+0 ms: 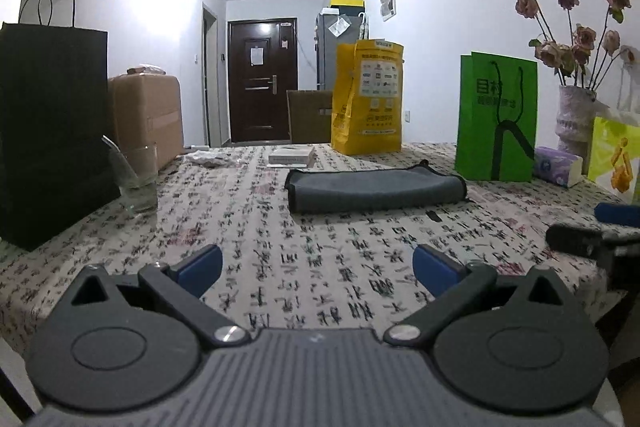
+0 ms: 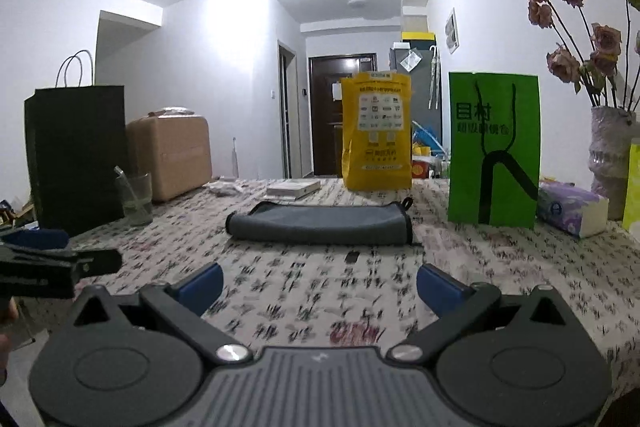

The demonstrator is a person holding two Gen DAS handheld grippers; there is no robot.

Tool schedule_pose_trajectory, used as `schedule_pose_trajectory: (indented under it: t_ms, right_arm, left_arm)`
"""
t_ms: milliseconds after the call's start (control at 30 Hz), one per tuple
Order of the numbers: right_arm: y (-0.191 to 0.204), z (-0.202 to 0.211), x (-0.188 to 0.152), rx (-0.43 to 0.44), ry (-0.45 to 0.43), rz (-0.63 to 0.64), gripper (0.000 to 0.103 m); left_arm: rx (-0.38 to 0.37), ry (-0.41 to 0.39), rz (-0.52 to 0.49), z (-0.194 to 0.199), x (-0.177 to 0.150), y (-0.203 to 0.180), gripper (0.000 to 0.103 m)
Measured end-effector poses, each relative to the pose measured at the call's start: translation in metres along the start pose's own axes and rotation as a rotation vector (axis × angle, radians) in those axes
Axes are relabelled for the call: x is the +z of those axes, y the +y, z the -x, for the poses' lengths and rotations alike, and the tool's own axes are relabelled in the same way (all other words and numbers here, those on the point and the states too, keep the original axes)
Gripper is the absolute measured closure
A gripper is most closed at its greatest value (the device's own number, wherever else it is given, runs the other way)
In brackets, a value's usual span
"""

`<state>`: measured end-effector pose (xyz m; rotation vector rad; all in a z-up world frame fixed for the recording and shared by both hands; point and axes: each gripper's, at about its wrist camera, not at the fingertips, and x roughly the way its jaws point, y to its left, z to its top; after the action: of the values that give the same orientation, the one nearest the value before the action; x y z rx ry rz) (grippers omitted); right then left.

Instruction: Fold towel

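Observation:
A grey towel with a black hem [image 1: 376, 189] lies folded into a long flat strip on the table's patterned cloth [image 1: 304, 259]. It also shows in the right wrist view [image 2: 320, 223]. My left gripper [image 1: 318, 269] is open and empty, well in front of the towel. My right gripper [image 2: 320, 287] is open and empty, also in front of the towel. The right gripper's side shows at the right edge of the left wrist view [image 1: 596, 235]. The left gripper's side shows at the left edge of the right wrist view [image 2: 52, 263].
A black paper bag [image 1: 52, 131] and a glass [image 1: 134, 175] stand at the left. A yellow bag [image 1: 368, 99], green bag [image 1: 496, 119], tissue pack [image 1: 558, 165] and vase of dried flowers [image 1: 574, 119] stand behind and right. A flat white box [image 1: 292, 155] lies beyond the towel.

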<state>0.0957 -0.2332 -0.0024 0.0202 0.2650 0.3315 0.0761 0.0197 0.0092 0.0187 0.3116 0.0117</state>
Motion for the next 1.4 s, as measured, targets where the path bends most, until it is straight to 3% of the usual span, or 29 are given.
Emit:
schedule_pose_trajectory:
  t_ms: [333, 700, 1133, 1300, 1400]
  right_arm:
    - [0.005, 0.031, -0.016, 0.024, 0.031, -0.022, 0.0]
    - [0.005, 0.057, -0.035, 0.031, 0.077, -0.038, 0.0]
    - [0.001, 0.092, -0.036, -0.001, 0.06, -0.069, 0.0]
    - [-0.004, 0.102, -0.029, -0.018, 0.044, -0.061, 0.0]
    - [-0.001, 0.103, -0.023, -0.005, 0.081, -0.024, 0.0]
  left_arm:
    - [-0.045, 0.039, -0.017, 0.033, -0.02, -0.01, 0.0]
    - [-0.045, 0.048, 0.005, 0.054, -0.034, -0.008, 0.0]
    - [-0.074, 0.08, -0.025, 0.07, -0.037, -0.011, 0.0]
    - [-0.053, 0.072, -0.044, 0.077, -0.037, -0.006, 0.0]
    - [-0.04, 0.064, -0.035, 0.082, -0.036, -0.004, 0.0]
